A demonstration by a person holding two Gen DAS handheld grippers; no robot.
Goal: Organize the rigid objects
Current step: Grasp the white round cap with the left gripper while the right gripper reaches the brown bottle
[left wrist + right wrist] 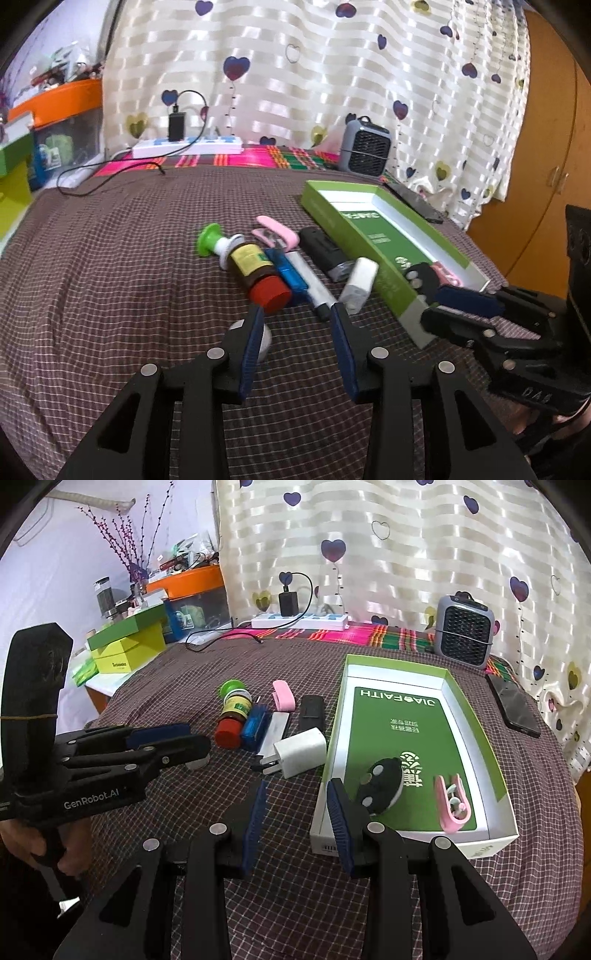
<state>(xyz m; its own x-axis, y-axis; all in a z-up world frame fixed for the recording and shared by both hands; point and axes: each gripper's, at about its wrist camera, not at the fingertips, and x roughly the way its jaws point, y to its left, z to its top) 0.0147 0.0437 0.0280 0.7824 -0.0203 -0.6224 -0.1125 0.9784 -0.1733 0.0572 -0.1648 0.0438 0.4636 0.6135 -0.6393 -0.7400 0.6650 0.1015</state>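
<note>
My left gripper (pixel 297 314) hangs over the checked cloth (pixel 110 295) with its jaws standing wide and nothing between the pads. Dead ahead of the tips lies the brown bottle (pixel 258 273), red cap nearest me, green nozzle at the far end. Its long axis runs away from me and a touch to the left, so I judge the jaws would straddle the cap end almost square on. Tucked under my left finger is a small white round thing (pixel 265 341), half hidden; I cannot tell what it is.

Just right of the bottle sit the blue lighter (pixel 290 275) and a silver pen (pixel 314 286), lying parallel to it and touching. The white charger plug (pixel 358 282) is beyond my right fingertip. Farther off are the black stick (pixel 321 251) and the pink clip (pixel 277 230).

My right gripper (pixel 295 794) is open too, about middling, empty, its right finger up against the near corner of the green box (pixel 498 738). Inside the box, just past that finger, lie a black round piece (pixel 380 782) and a second pink clip (pixel 452 801).

The left hand is plainly nearer the bottle, the right nearer the box. Glossy round bottle, label up; I reckon it could roll if I nudge it sideways, and the lighter sits tight against it
</note>
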